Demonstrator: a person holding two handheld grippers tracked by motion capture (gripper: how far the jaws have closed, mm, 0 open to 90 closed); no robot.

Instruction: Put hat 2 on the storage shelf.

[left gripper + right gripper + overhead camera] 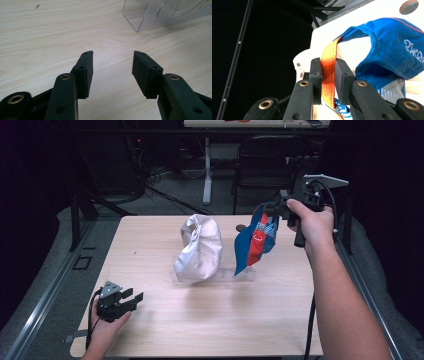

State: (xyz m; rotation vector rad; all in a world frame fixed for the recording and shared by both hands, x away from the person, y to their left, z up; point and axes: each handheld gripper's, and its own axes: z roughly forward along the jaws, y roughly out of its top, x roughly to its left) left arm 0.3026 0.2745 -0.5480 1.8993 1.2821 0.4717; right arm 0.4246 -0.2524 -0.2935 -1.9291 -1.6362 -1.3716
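A blue and red cap point(256, 241) hangs above the right half of the table, over the right end of a clear plastic stand point(243, 274). My right gripper point(274, 209) is shut on the cap's orange-red strap point(328, 72), which runs between its two pads in the right gripper view; the blue cap point(387, 50) hangs beyond. A white cap point(200, 249) sits on the stand's left part. My left gripper point(134, 299) rests low at the table's front left, open, with nothing between its fingers point(112, 72). A corner of the clear stand point(145, 17) shows ahead of it.
The wooden table point(165, 320) has bare room in front and to the left. A small brown round object point(241, 227) lies behind the blue cap. A black chair point(270, 160) and a white table leg point(207, 170) stand beyond the far edge.
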